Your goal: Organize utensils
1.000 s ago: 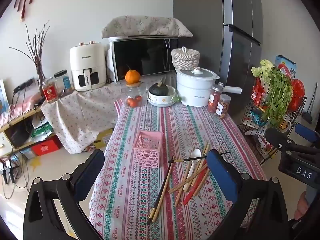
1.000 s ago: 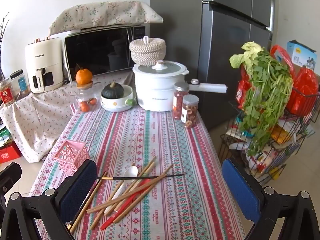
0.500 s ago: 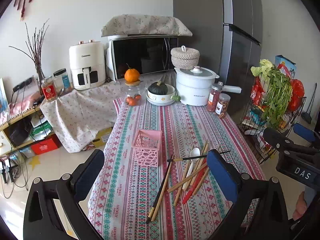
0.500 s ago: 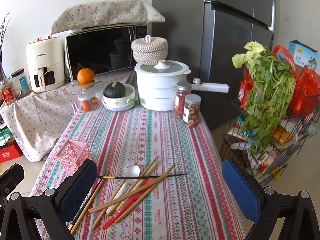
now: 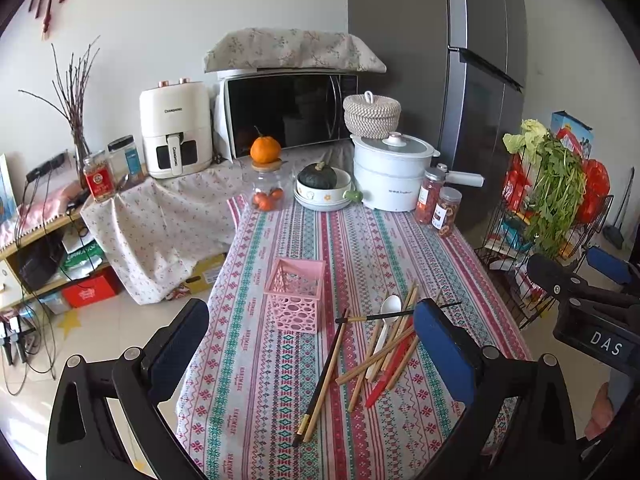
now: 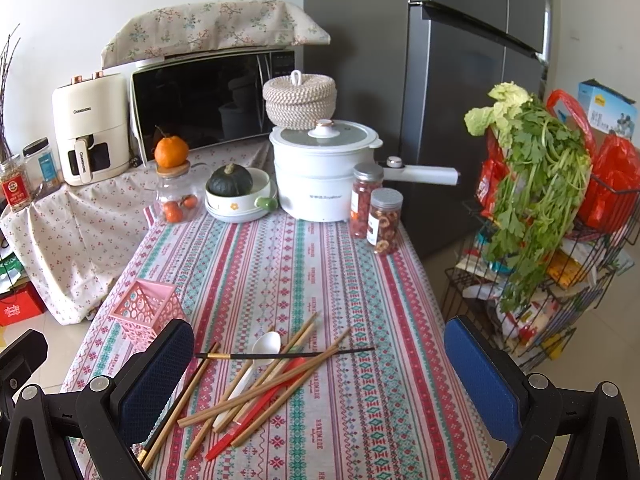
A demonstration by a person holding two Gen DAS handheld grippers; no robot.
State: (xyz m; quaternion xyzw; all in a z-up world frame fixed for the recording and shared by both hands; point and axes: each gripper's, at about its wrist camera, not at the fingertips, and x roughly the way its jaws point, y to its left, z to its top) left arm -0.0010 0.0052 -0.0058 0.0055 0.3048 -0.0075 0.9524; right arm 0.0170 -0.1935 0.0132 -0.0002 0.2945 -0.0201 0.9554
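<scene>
A heap of utensils lies near the table's front edge: wooden chopsticks (image 5: 380,356), a white spoon (image 5: 387,314), red chopsticks (image 5: 390,376) and one black chopstick (image 5: 396,314) across the top. A dark pair (image 5: 324,376) lies just left of the heap. An empty pink basket (image 5: 296,294) stands upright behind it to the left. My left gripper (image 5: 310,348) hovers open above the table front. My right gripper (image 6: 318,364) is open over the heap (image 6: 272,388), with the spoon (image 6: 256,364) and the basket (image 6: 148,308) ahead of it. Neither gripper holds anything.
At the far end of the striped tablecloth (image 5: 360,248) stand a white pot (image 5: 390,176), two snack jars (image 5: 438,208), a bowl with a squash (image 5: 322,188) and a jar topped by an orange (image 5: 266,176). A wire rack with greens (image 6: 536,208) is right of the table.
The right wrist view has drifted slightly, so the scene sits a little further right. Nothing on the table has moved and both grippers stay open.
</scene>
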